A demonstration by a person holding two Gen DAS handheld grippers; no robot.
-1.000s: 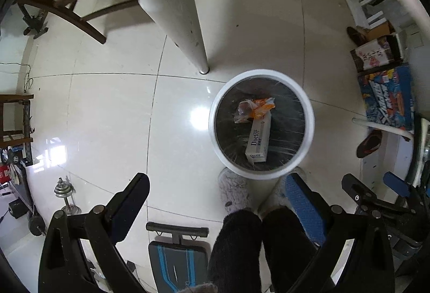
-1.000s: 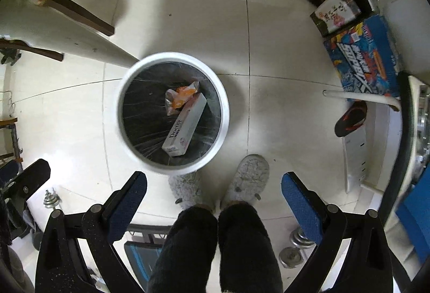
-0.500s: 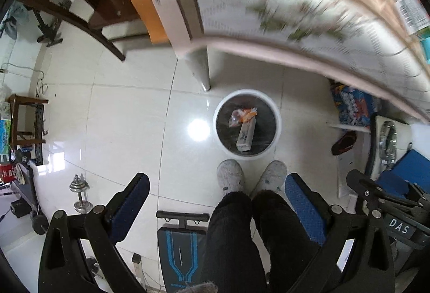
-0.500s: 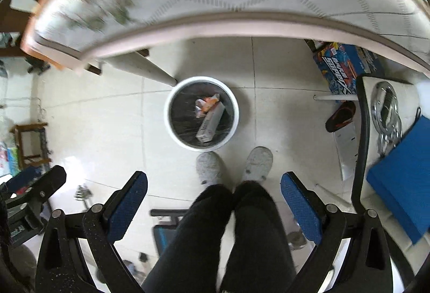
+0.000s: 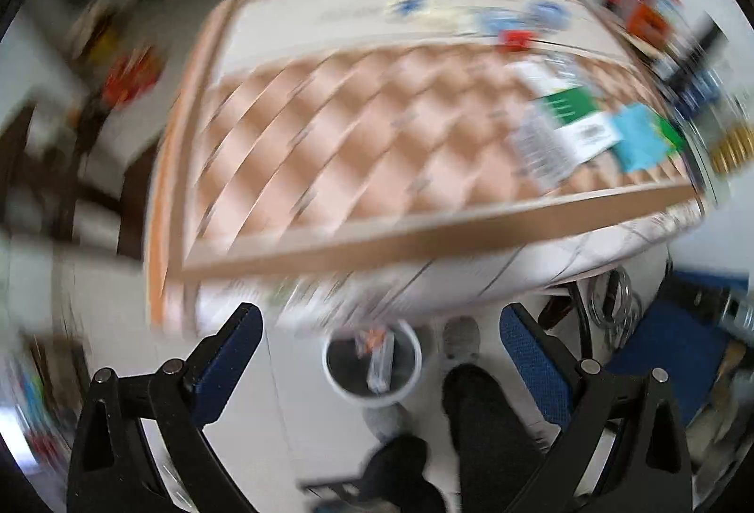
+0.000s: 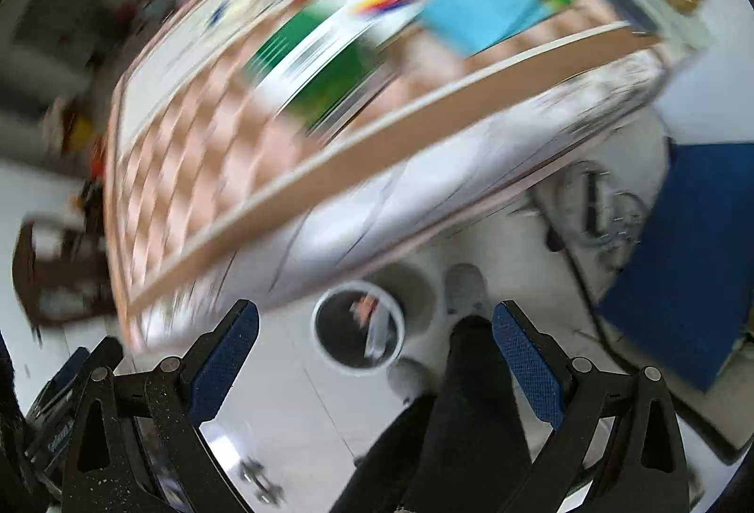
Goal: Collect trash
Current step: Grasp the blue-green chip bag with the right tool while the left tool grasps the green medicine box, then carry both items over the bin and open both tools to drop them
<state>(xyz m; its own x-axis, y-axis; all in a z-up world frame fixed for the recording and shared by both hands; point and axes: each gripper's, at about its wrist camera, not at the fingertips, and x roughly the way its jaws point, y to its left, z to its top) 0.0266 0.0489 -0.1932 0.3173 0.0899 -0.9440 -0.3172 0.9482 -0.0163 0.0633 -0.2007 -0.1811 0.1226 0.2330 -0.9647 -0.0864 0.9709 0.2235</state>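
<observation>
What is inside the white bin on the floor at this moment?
Inside the bin, on its dark liner, lie a long pale box and something orange. Motion blur hides any print or detail, and whatever lies beneath those two cannot be seen.

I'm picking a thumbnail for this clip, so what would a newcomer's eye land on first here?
First, the blurred checkered tabletop filling the upper half of both views, with green and blue packages lying on its right part. Below its edge, on the pale floor, stands a white-rimmed trash bin with litter inside, right beside the person's feet. Both the left tool and right tool frame it, open and empty.
</observation>
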